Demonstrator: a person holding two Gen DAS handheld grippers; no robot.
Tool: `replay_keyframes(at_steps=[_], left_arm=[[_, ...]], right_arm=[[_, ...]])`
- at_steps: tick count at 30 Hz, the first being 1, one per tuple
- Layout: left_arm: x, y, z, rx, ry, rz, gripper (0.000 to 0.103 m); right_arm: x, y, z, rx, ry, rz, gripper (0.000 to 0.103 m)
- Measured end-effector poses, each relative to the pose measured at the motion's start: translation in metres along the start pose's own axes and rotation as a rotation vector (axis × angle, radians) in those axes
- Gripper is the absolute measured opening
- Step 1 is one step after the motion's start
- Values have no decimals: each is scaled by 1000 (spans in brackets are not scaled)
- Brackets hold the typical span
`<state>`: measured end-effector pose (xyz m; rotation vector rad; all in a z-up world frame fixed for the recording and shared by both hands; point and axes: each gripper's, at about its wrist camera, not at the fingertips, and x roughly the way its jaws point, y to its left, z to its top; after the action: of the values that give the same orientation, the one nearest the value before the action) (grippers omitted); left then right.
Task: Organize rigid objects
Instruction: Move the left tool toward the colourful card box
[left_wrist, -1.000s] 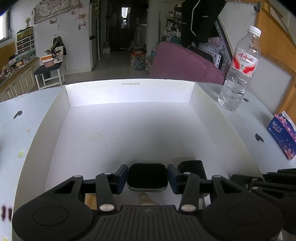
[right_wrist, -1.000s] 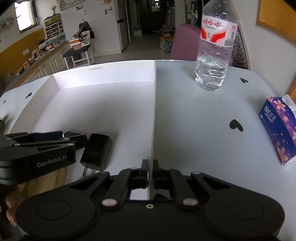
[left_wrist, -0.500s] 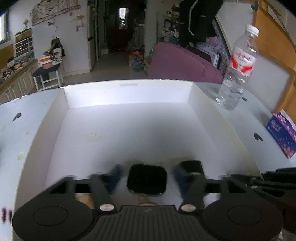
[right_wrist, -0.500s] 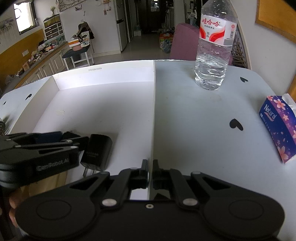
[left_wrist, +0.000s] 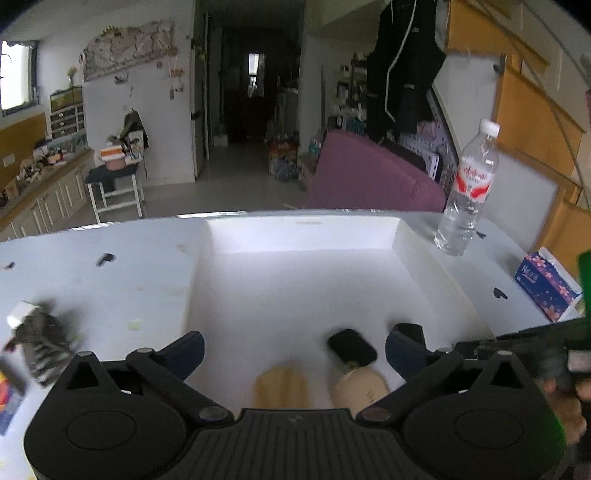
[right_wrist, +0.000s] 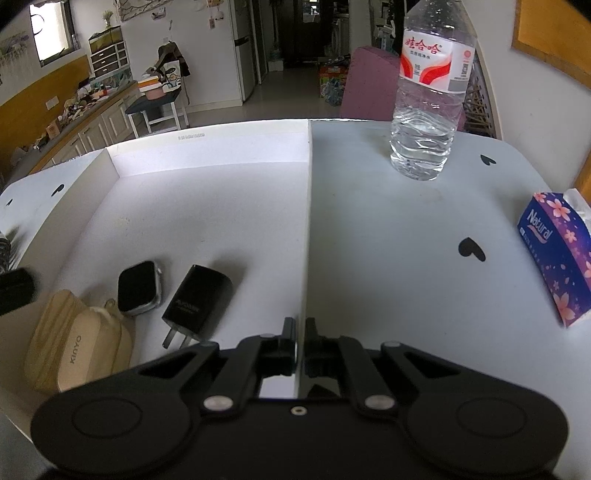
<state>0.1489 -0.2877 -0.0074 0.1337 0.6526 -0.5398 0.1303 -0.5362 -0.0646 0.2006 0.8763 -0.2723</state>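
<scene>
Left wrist view: left tongs (left_wrist: 294, 349) spread wide at the lower middle, nothing between the fingers. Beyond them, a white tray (left_wrist: 430, 258) on the pale table (left_wrist: 92, 280); inside its near end, a black smartwatch (left_wrist: 351, 349) with tan strap, blurred. At the left edge, a blurred striped object (left_wrist: 42, 345) with a white cap. On the right, a water bottle (left_wrist: 466, 199) standing upright and a purple tissue pack (left_wrist: 546, 290). Right wrist view: right tongs (right_wrist: 300, 345) at the lower middle, pinched onto the tray's right wall (right_wrist: 306, 236). Lower left, inside the tray: smartwatch (right_wrist: 139, 287) lying flat, black charger plug (right_wrist: 197, 302) just beside it, tan strap (right_wrist: 79, 350) marked KINYO nearest the frame edge. Bottle (right_wrist: 428, 92) upper right, tissue pack (right_wrist: 557, 254) at the right edge, both outside the tray.
</scene>
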Motion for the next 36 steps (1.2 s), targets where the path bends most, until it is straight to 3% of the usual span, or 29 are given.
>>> replay_keyframes(at_steps=[7,20,23,27,30,36], left_arm=[[-38,50,-22,-48,-75,130,103],[-54,165,-80,-269,-98,411,102],[-49,186,-84,-214,-120,463,102],[-35,215,-85,-78,-108,391,103],[-22,239,-83,-81,-24,316,103],[-7,271,-81,-101,12,303,103]], right_arm=[[-2,4,-2,-21,-4,-10,5],[-4,6,-2,-36,-10,-20,5],[-4,7,-3,-37,-10,-21,5],[-4,6,-3,-39,-11,-21,5],[-4,8,-3,-45,-12,-24,5],[-5,9,-4,-51,-15,-26,5]])
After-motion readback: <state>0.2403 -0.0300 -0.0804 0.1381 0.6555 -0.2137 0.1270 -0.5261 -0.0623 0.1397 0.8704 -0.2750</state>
